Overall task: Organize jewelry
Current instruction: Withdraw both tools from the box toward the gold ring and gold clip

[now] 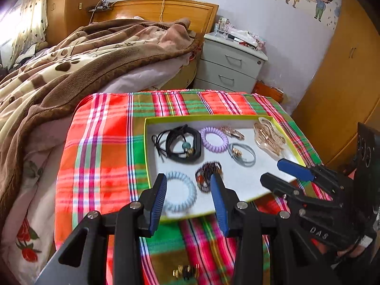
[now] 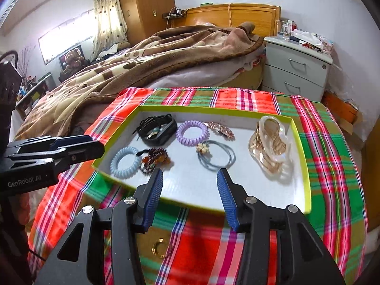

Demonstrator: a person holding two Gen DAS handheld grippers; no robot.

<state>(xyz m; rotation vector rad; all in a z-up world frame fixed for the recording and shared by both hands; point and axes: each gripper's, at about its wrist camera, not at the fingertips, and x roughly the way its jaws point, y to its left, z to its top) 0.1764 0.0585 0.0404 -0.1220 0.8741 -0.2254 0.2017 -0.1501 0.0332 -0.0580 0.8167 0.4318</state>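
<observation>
A shallow white tray with a yellow-green rim (image 1: 145, 142) (image 2: 306, 166) lies on a plaid-covered table. It holds a pale blue coil tie (image 1: 181, 193) (image 2: 124, 160), a beaded bracelet (image 1: 209, 174) (image 2: 154, 160), a purple coil tie (image 1: 213, 139) (image 2: 192, 133), black ties (image 1: 182, 143) (image 2: 158, 129), a grey tie (image 1: 244, 154) (image 2: 217, 158), a rhinestone clip (image 2: 220, 129) and a gold claw clip (image 1: 268, 137) (image 2: 270, 144). A small gold piece (image 1: 186, 272) (image 2: 159, 247) lies on the cloth in front of the tray. My left gripper (image 1: 188, 185) (image 2: 95, 143) is open over the tray's near edge. My right gripper (image 2: 190, 178) (image 1: 277, 169) is open and empty.
The plaid cloth (image 1: 99, 142) (image 2: 332, 166) covers the table. A bed with a brown blanket (image 1: 83, 54) (image 2: 154, 54) lies behind and to the left. A grey nightstand (image 1: 232, 64) (image 2: 296, 68) stands behind, a wooden wardrobe (image 1: 344, 71) at the right.
</observation>
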